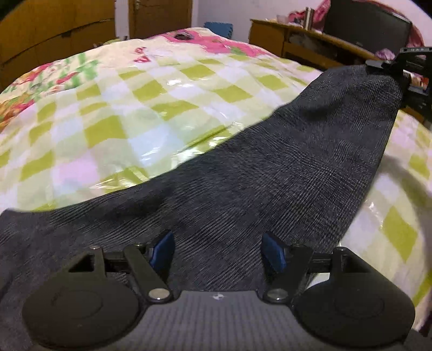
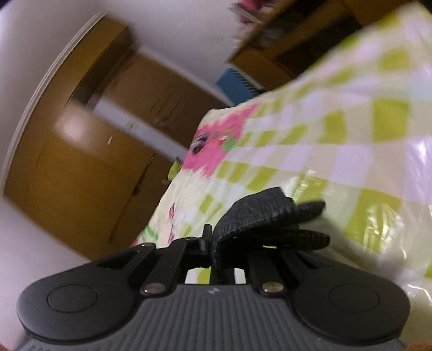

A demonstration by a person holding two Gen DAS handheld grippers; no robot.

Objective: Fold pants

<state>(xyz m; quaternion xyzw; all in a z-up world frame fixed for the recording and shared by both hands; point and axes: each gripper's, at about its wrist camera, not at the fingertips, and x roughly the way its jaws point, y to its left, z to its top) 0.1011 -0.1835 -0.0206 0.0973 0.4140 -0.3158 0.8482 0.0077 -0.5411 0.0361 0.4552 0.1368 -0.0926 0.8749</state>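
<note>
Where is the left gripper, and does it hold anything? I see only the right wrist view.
Observer: The left gripper is open over the dark pants, clamping nothing.
Operator: How does the cloth run from my grip?
Observer: As one long band from the right gripper, lifted off the checked bed cover there, down to the left one.
Operator: Anything beyond the bed?
Observer: A dark screen stands on the wooden desk.

Both wrist views look closely across the checked bedspread (image 1: 162,108).
</note>
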